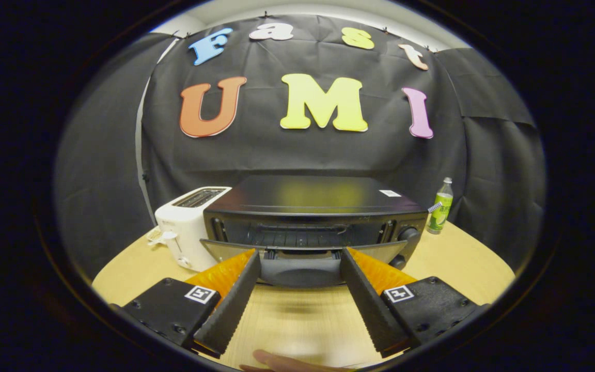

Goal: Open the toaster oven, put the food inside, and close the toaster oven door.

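The black, box-shaped metal toaster oven [314, 217] stands on the pale wooden table [463, 263], directly ahead of the gripper [300, 263]. Its drop-down door [302, 256] is lowered most of the way, so that the wire rack [297, 238] inside the cavity is exposed. The handle of the door lies between the two fingertips.

The gripper fingers are spread wide and nothing is held between them. No food item can be identified, so its location cannot be stated. A fingertip of a person's hand [282, 361] is seen on the table nearer than the fingers.

Against the left side of the oven stands a white plastic slot toaster [186, 222]. To the right of the oven, well apart from it, stands a small green-labelled clear bottle [441, 206].

Hazards, as judged from this position:
- The door appears not fully lowered. If released early, it may spring back or rest half open, and the cavity would be obstructed.
- If the gripper is pushed forward with its fingers spread, the door edge or the control knob [409, 235] at the right front of the oven may be struck and the oven shifted into the toaster.
- If the door is closed before food is loaded, the task order is broken.
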Available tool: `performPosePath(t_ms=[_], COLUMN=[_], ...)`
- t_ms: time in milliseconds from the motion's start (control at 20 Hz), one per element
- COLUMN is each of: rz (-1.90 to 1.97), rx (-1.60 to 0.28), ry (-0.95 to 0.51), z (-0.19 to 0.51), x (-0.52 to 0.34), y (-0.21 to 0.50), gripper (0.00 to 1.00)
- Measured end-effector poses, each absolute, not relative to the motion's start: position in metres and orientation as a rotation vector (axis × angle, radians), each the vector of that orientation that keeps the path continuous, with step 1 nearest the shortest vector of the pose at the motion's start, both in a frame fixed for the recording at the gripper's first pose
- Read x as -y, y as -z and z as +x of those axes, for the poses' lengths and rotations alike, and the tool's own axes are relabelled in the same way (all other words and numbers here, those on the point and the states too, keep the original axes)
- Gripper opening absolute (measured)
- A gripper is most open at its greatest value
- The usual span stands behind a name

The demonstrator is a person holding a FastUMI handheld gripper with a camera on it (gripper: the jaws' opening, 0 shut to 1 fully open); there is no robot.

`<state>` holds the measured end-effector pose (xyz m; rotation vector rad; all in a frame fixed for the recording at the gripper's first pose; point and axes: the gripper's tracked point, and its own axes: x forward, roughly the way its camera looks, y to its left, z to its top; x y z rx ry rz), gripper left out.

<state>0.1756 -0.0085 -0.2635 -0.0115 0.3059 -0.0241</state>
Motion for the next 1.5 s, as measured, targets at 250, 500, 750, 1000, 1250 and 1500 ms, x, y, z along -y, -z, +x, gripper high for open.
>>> performPosePath(t_ms=[250,500,750,1000,1250,1500], rz=[-0.047,-0.099,-0.020,-0.048,0.020,0.020], rx=[-0.342,-0.415,-0.521,-0.515,-0.667,-0.631], ry=[0.023,0.041,0.029,0.033,0.028,-0.006], z=[0.144,0.122,0.111,0.109,0.101,0.096], x=[0.008,0.010,0.011,0.011,0.012,0.009], y=[0.293,0.331,0.361,0.360,0.403,0.388], gripper=[1.00,1.00,1.00,1.00,1.00,1.00])
